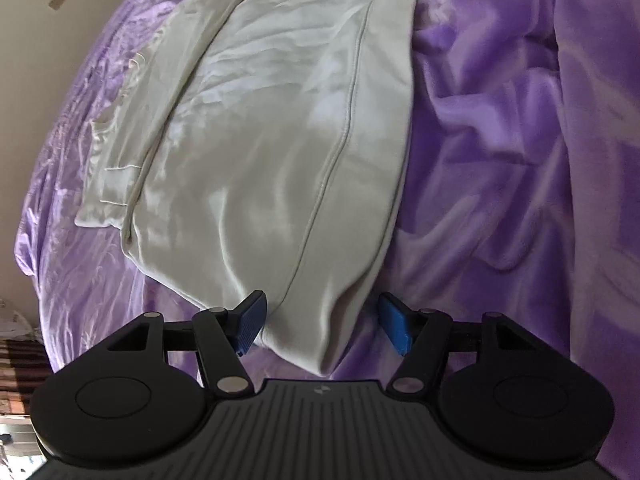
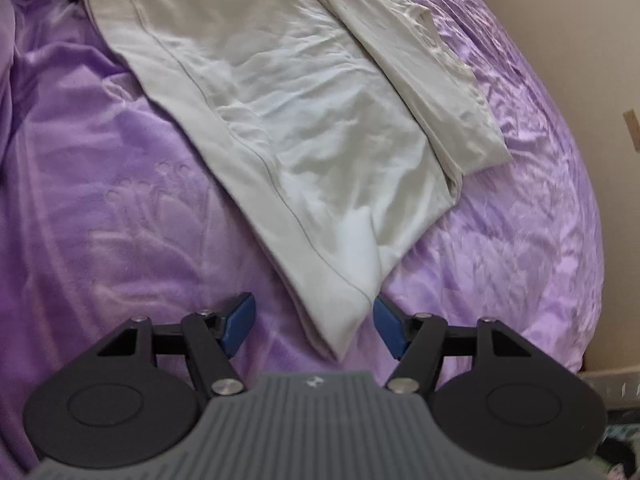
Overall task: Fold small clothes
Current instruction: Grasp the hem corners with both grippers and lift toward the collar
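A pale cream garment lies flat on a purple bed cover, folded lengthwise, with a sleeve lying along one side. In the left wrist view its near corner lies between the blue pads of my left gripper, which is open. In the right wrist view the same garment runs away from me, and its other near corner points between the blue pads of my right gripper, also open. Neither gripper holds the cloth.
The purple cover is rumpled with soft folds beside the garment. The bed edge and a beige wall lie beyond the sleeve side. Clutter shows at the lower left of the left wrist view.
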Tool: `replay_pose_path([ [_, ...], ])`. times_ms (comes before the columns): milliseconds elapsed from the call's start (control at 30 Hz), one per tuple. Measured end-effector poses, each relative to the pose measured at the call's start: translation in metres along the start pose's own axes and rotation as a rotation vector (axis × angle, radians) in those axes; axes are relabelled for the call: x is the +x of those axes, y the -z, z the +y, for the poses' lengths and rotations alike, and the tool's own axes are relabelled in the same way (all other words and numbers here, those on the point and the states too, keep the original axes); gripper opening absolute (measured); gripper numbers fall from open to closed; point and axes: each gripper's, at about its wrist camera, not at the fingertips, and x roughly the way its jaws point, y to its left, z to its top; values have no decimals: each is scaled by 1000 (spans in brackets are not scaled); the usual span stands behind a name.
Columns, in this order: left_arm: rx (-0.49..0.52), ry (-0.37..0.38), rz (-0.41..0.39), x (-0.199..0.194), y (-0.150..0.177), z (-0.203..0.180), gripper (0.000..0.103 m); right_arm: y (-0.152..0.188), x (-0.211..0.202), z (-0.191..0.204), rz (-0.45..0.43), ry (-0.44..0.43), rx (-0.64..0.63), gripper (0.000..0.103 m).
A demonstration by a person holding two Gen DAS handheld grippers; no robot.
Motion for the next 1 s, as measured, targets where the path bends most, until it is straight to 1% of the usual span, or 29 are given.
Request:
replay_pose_path([
  [33, 4, -11, -5, 0, 1, -3, 69, -1, 2, 3, -9, 9, -19, 51],
  [67, 4, -13, -10, 0, 1, -4, 59, -2, 3, 8, -19, 24, -48, 48],
  [100, -8, -7, -15, -1, 2, -5, 51, -4, 3, 13, -27, 37, -79, 43],
  [133, -32, -3, -19, -3, 3, -4, 35, -5, 5, 17, -32, 55, -107, 34],
  [167, -56, -3, -25, -5, 4, -2, 22, -5, 5, 20, -34, 67, -124, 28],
  [200, -79, -5, -38, -8, 5, 0, 16, -5, 7, 21, -29, 82, -132, 12],
  [233, -90, -11, -46, -11, 5, 1, 10, -5, 9, 21, -19, 101, -133, 0],
  [267, -103, -19, -57, -15, 6, 2, 8, -4, 11, 20, -16, 118, -126, 0],
  [300, -129, -24, -72, -21, 6, 7, 7, -3, 9, 17, -29, 117, -111, 0],
  [333, -151, -27, -84, -26, 6, 11, 6, -2, 6, 15, -45, 120, -93, 0],
  [467, -244, -70, -131, -51, 3, 37, 5, -6, -16, 4, -119, 190, -38, 0],
  [567, -291, -85, -132, -66, -1, 54, 5, -14, -35, -10, -162, 260, 9, 0],
  [700, -330, -58, -124, -79, 0, 63, 4, -22, -54, -29, -199, 296, 90, 0],
  [767, -323, -68, -125, -83, -1, 62, 3, -24, -59, -35, -209, 299, 113, 0],
  [833, -327, -98, -137, -86, -4, 64, 3, -27, -60, -35, -206, 313, 110, 0],
  [933, -384, -54, -160, -90, -7, 79, 4, -30, -57, -33, -180, 320, 107, 0],
  [967, -392, -44, -166, -91, -8, 82, 4, -31, -55, -33, -169, 323, 110, 0],
  [1000, -387, -50, -172, -92, -9, 84, 4, -30, -53, -33, -160, 323, 114, 0],
])
